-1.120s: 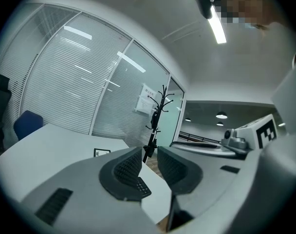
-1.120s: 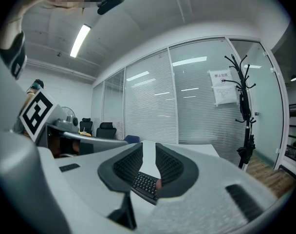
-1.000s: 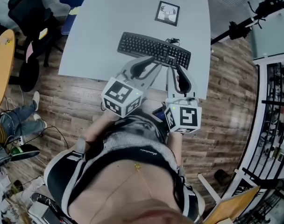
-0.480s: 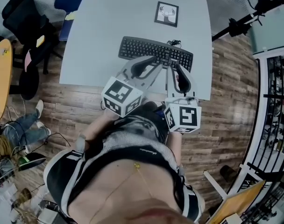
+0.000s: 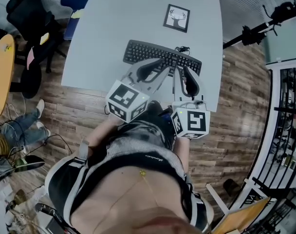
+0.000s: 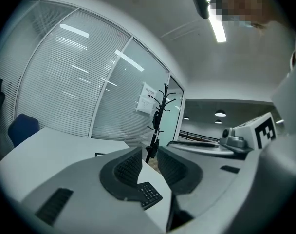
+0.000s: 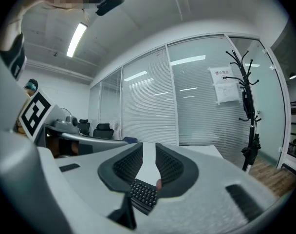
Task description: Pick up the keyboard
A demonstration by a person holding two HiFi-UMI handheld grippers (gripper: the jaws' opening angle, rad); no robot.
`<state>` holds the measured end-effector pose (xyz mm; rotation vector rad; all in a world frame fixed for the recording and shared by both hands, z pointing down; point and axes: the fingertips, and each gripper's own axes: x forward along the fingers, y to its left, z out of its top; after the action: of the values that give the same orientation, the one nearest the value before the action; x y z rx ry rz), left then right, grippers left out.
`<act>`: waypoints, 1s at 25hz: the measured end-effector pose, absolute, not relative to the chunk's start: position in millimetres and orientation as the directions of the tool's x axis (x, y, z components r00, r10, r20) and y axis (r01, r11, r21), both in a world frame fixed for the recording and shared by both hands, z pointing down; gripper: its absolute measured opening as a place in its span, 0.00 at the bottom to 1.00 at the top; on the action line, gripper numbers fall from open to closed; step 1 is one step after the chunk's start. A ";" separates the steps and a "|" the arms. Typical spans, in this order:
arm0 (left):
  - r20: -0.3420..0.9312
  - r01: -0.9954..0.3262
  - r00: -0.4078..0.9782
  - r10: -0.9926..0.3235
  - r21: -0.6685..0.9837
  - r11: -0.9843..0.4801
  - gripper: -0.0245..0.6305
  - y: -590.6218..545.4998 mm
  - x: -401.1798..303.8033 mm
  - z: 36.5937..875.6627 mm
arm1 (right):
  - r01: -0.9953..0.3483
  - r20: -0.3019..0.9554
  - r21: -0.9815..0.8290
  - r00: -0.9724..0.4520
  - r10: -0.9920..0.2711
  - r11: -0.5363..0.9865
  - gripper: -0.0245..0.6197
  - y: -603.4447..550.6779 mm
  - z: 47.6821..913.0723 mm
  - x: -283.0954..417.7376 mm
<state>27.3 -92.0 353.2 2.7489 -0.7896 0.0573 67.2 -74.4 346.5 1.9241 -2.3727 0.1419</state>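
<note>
You've got the black keyboard lying flat on the pale grey counter, slanted a little, close to the near edge, rows of dark keys with a number block at its right end and a small coil of cable at its far edge. Beyond it sits a framed picture, well apart. Your left tool hangs over the keyboard's middle, ribbed pads drawn in to a thin slit with nothing between them; in its own view a corner of the keys shows below the tips. Your right tool is just beside it toward the number block, also pinched nearly together and empty, keys visible beneath.
</note>
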 end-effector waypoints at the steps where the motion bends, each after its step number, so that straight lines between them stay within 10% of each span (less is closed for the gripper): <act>1: 0.115 -0.532 0.846 -0.521 0.256 -0.807 0.17 -95.0 29.7 352.1 | -0.977 0.122 -0.021 -0.215 -0.969 0.214 0.17 -78.0 346.2 69.2; 25: 0.095 -0.621 0.779 -0.620 0.253 -0.742 0.17 -131.7 82.1 340.1 | -0.943 0.100 -0.022 -0.332 -0.938 0.331 0.17 -116.8 335.2 123.2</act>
<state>82.1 -131.7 340.1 2.7014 -0.9628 0.0072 123.2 -116.8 335.2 1.7740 -2.5060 0.1169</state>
